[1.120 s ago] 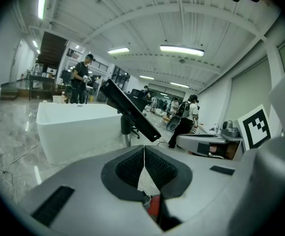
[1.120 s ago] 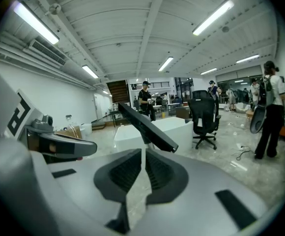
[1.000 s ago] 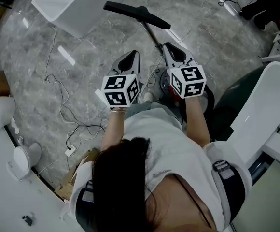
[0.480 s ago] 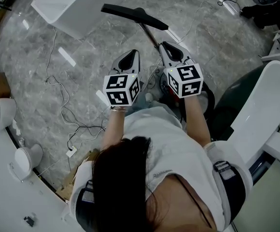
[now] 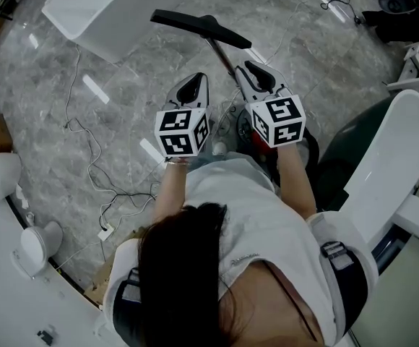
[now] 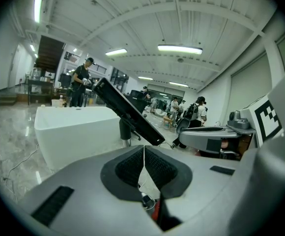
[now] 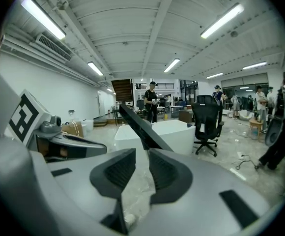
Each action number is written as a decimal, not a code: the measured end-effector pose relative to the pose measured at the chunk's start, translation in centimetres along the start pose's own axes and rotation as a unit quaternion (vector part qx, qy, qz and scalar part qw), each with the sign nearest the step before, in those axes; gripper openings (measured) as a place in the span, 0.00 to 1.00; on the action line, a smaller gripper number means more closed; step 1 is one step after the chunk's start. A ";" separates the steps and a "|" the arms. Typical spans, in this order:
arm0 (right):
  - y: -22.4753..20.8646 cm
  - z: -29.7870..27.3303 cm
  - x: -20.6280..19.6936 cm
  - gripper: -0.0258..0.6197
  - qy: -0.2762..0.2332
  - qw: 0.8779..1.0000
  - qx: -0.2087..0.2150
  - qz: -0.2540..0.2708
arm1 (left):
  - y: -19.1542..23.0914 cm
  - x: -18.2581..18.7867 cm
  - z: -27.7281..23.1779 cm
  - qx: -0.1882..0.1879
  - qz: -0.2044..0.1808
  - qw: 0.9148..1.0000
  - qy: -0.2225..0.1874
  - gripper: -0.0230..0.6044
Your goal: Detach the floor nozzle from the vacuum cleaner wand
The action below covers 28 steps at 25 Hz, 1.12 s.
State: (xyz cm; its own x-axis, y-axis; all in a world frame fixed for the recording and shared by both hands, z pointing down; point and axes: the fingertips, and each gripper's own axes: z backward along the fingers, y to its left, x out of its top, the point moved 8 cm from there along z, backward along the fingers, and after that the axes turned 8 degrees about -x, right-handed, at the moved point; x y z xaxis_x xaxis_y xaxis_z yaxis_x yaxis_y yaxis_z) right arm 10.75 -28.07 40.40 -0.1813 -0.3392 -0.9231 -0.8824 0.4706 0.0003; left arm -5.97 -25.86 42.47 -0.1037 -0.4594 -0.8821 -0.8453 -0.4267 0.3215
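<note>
The person holds both grippers out side by side over a grey marbled floor (image 5: 43, 100), and both point away toward the vacuum cleaner. The left gripper (image 6: 144, 151) is clenched: its two dark ribbed pads meet along a thin line with nothing between them. The right gripper (image 7: 142, 156) is released. Its jaws have just been opening, and a narrow gap now stands between the pads, through which only floor shows. The black floor nozzle (image 5: 201, 26) lies beyond both grippers at the far side of the scene. It is a long flat bar, set at a slant, and neither tool touches it. The slim wand (image 5: 222, 55) runs from the middle of the nozzle back toward the person, passing between the two gripper tips and closer to the right one. The nozzle is still joined to the wand. The vacuum's red and black body (image 5: 247, 130) sits low, under the right gripper and close in front of the person. To the far left, past the nozzle, stands a white rectangular tub (image 5: 87, 6). Thin cables (image 5: 87, 157) trail across the floor on the left. A white curved chair (image 5: 394, 157) is near on the right. In the right gripper view a black office chair (image 7: 206, 119) stands farther off, with people in the background.
</note>
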 end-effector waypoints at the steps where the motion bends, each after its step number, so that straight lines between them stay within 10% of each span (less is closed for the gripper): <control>1: -0.1 -0.1 0.2 0.18 -0.003 1.000 -0.001 0.003 | 0.2 0.0 -0.2 0.000 0.000 1.000 0.001 0.04; 28: -1.0 -9.6 2.8 0.47 0.069 0.959 0.051 0.269 | 7.6 0.8 -4.1 -0.011 0.009 0.999 0.043 0.04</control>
State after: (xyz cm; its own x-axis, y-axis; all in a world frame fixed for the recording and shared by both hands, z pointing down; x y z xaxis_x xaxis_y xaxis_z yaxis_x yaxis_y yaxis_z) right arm 7.00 -37.32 41.46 -0.6599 -0.1259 -0.7407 -0.5998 0.6819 0.4185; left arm -10.31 -32.65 45.65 -0.0731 -0.5324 -0.8433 -0.8315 -0.4343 0.3463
